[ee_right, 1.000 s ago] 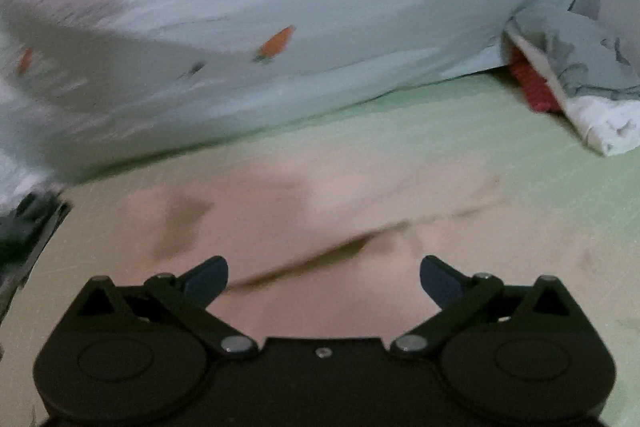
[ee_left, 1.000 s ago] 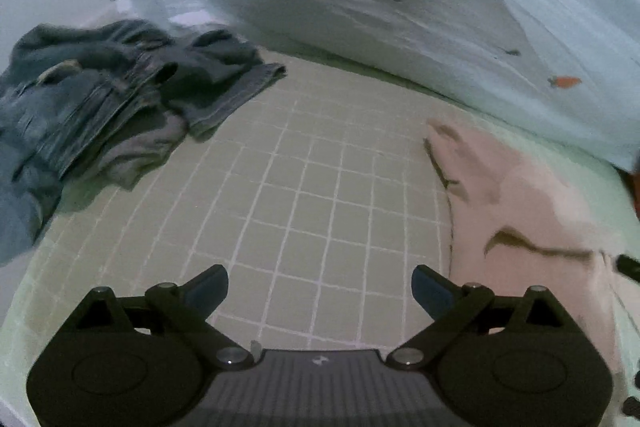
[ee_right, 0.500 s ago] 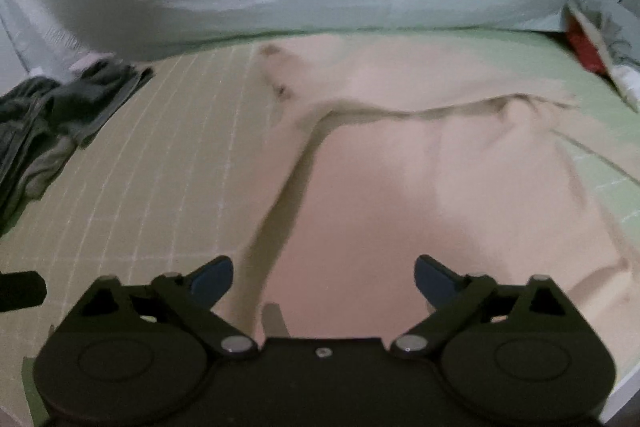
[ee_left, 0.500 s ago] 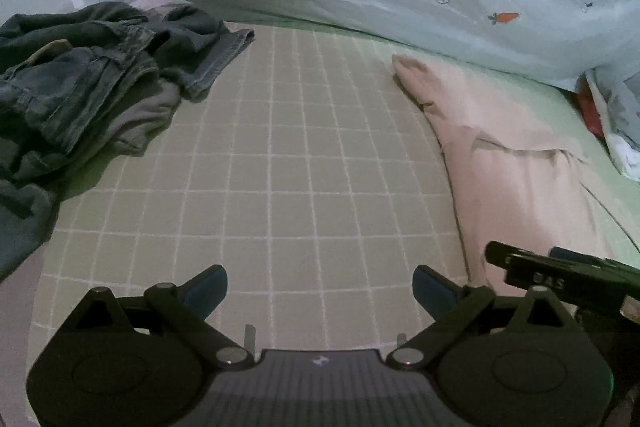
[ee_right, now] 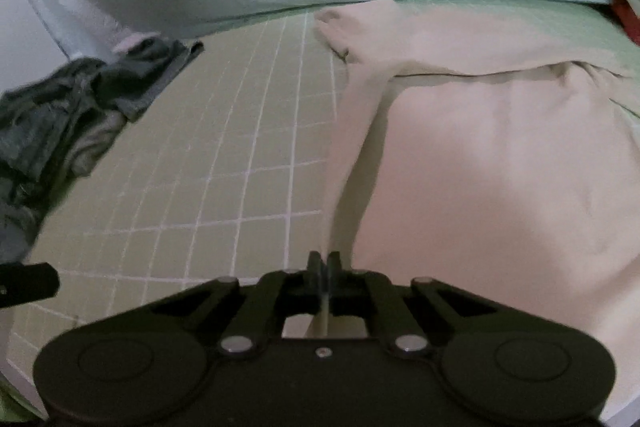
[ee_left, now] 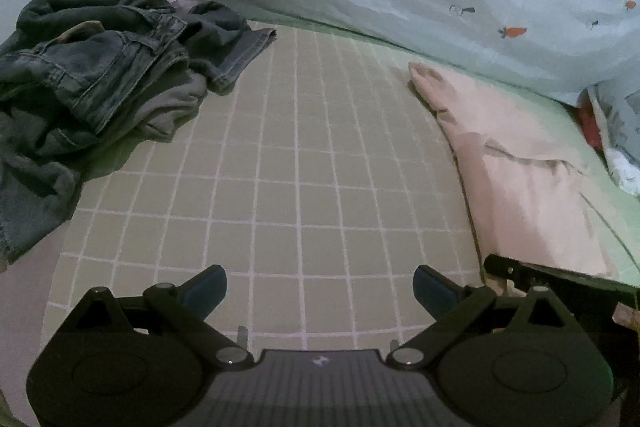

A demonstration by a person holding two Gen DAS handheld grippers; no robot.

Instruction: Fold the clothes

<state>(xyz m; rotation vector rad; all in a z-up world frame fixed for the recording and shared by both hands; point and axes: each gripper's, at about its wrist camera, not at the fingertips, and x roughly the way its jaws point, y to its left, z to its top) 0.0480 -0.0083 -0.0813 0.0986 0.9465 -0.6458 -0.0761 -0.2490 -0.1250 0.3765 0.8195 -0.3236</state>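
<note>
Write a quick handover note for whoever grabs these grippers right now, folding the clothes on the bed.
Right gripper: shut on the near left edge of the pink garment, which lies spread flat on the checked sheet.
Left gripper: open, holding nothing, above bare sheet.
Jeans pile: crumpled at the far left, untouched.
Done: pink garment laid out, edge gripped; one sleeve already lies across its top.
Left: probably carry that edge over to fold it, finish the garment, then fold the jeans pile.

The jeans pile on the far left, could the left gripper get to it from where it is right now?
Probably yes. The left gripper is open and holds nothing, and only bare checked sheet lies between it and the jeans, ahead to its left.
</note>
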